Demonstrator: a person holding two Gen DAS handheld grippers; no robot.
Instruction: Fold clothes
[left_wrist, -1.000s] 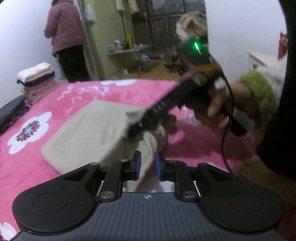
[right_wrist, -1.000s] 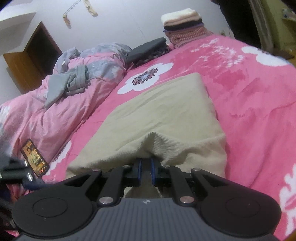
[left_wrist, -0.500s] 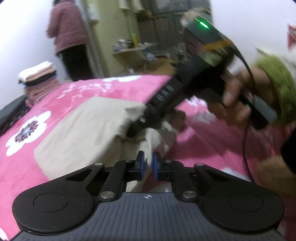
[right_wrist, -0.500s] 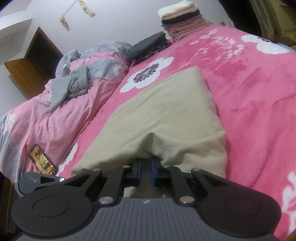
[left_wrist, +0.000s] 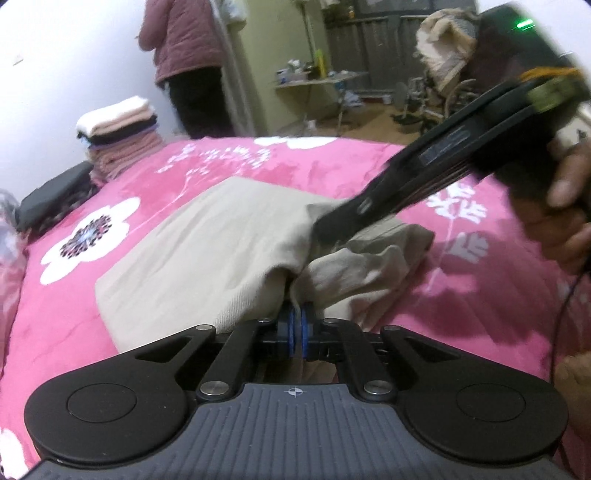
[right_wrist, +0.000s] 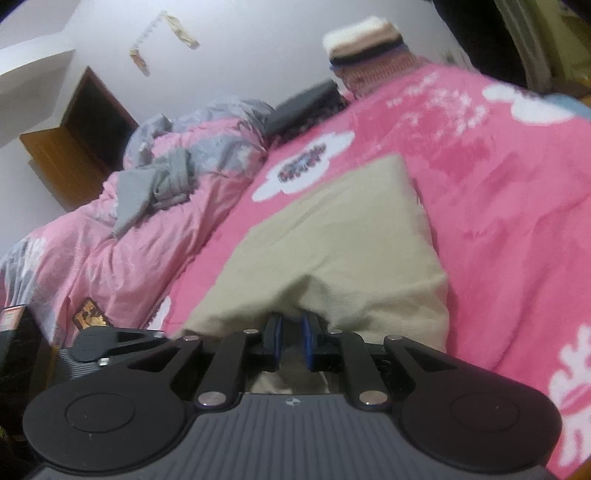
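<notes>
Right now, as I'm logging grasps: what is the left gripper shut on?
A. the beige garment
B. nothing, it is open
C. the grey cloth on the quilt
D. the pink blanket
A: in the left wrist view the left gripper is pinched shut on a bunched edge of the beige garment.

Dim, flat indoor light, soft shadows only. Strong fisheye bending and dark corners at frame edges. Motion-blurred: black handheld right gripper (left_wrist: 334, 225), stack of folded knitwear (right_wrist: 365, 48) at bed's far corner. Glowing green indicator lamp (left_wrist: 524, 25), slightly flared.
</notes>
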